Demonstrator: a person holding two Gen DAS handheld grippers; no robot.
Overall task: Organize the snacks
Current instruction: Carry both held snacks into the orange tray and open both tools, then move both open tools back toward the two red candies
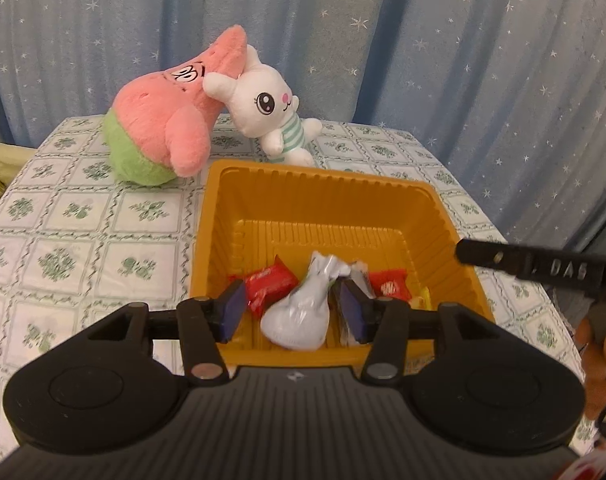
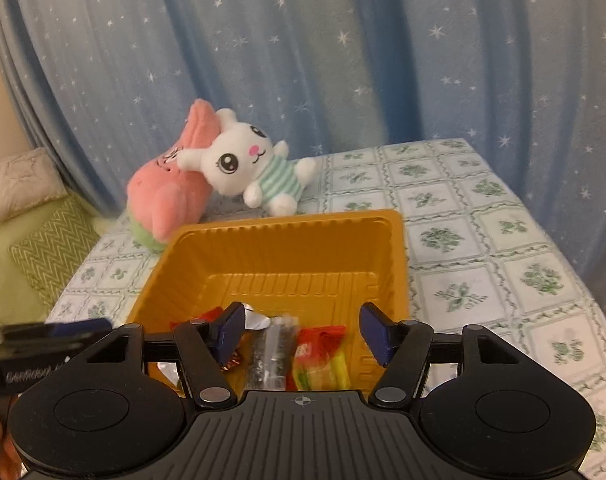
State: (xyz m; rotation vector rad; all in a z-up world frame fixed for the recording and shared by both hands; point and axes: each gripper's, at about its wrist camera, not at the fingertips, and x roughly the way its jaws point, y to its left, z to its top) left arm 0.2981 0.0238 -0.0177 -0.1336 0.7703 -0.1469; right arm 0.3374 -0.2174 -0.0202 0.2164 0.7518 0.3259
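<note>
An orange plastic tray (image 1: pixel 323 176) (image 2: pixel 287 222) stands on the tablecloth with snacks heaped at its near end. My left gripper (image 1: pixel 294 312) hangs open over that end. A white knotted pouch (image 1: pixel 299 312) lies between its blue pads without touching them, beside red wrappers (image 1: pixel 269 284) (image 1: pixel 389 284). My right gripper (image 2: pixel 303 332) is open too, above a clear silver packet (image 2: pixel 273 352), a red wrapper (image 2: pixel 319 342) and a yellow-green candy (image 2: pixel 325 372). Each gripper shows at the edge of the other's view: the right (image 1: pixel 543 268), the left (image 2: pixel 43 340).
A pink and green plush star (image 1: pixel 171 120) and a white plush rabbit (image 1: pixel 267 116) lean together behind the tray. The floral tablecloth (image 1: pixel 63 232) spreads left and right of the tray. A blue starred curtain (image 2: pixel 343 60) hangs behind; a bed with a pillow (image 2: pixel 19 184) lies left.
</note>
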